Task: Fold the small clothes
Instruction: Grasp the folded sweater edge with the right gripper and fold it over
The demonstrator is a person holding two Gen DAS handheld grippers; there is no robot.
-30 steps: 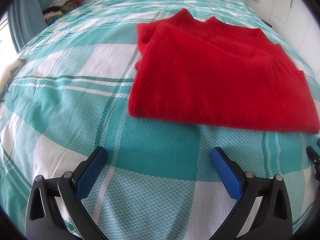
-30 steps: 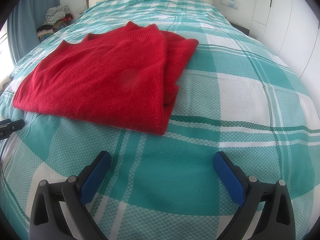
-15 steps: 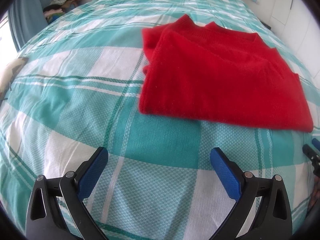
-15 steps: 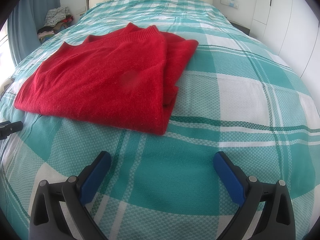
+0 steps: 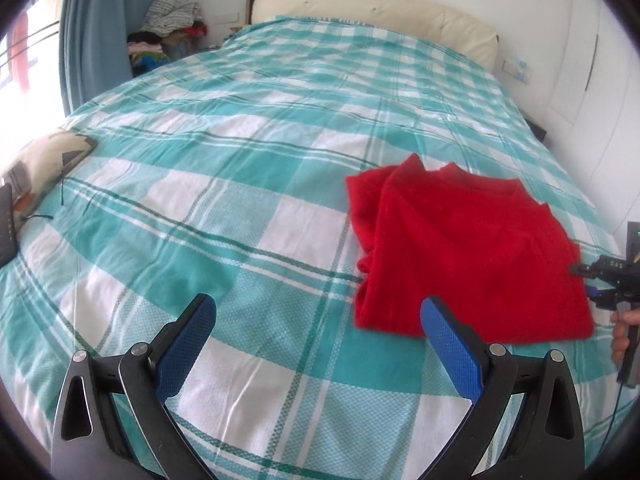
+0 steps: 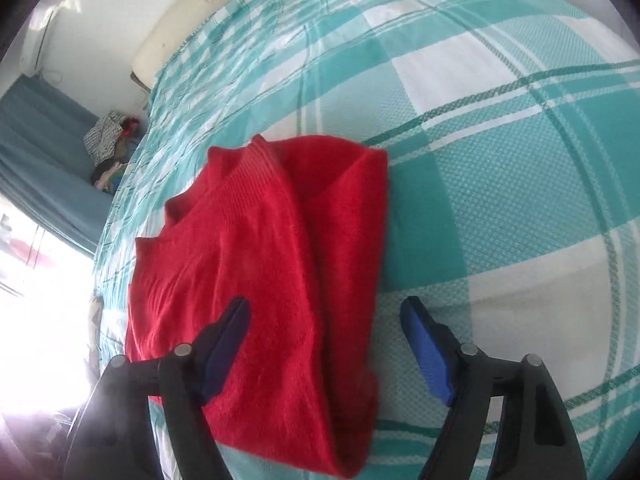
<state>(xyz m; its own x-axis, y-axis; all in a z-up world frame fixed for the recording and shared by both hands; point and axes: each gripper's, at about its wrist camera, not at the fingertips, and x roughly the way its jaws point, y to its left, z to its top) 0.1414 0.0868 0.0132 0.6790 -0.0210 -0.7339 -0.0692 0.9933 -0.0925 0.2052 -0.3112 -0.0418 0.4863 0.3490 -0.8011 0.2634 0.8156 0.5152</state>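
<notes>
A: Left wrist view first. What do you see?

B: The left gripper (image 5: 318, 336) sits at the bottom of the frame, its blue pads spread wide with nothing between them, only the checked bedspread (image 5: 240, 160) beneath. The red sweater (image 5: 464, 256) lies folded at the right of the frame. A second ago it filled the upper centre and right, so this camera has pulled up and away to the left, and the cream headboard (image 5: 372, 12) and blue curtain (image 5: 116, 28) now show along the top.

A: Anything of the other hand there?

B: At the far right edge, the right gripper (image 5: 600, 280) comes in just beside the sweater's right side, a hand (image 5: 626, 332) below it.

A: And the right wrist view?

B: Much has changed. The frame is rolled, with the headboard slanting through the upper left. The right gripper (image 6: 324, 344) now straddles the sweater's (image 6: 256, 280) folded right edge at lower centre: the left pad is over the red knit, the right pad over the bedspread (image 6: 500, 184). The jaws are closing, the cloth between them, but I judge the pads are not yet pressing it. Earlier they stood wide, well short of the garment.

A: Meaning for the task?

B: Probably the right side is about to be taken for another fold, while the left stands clear.
</notes>
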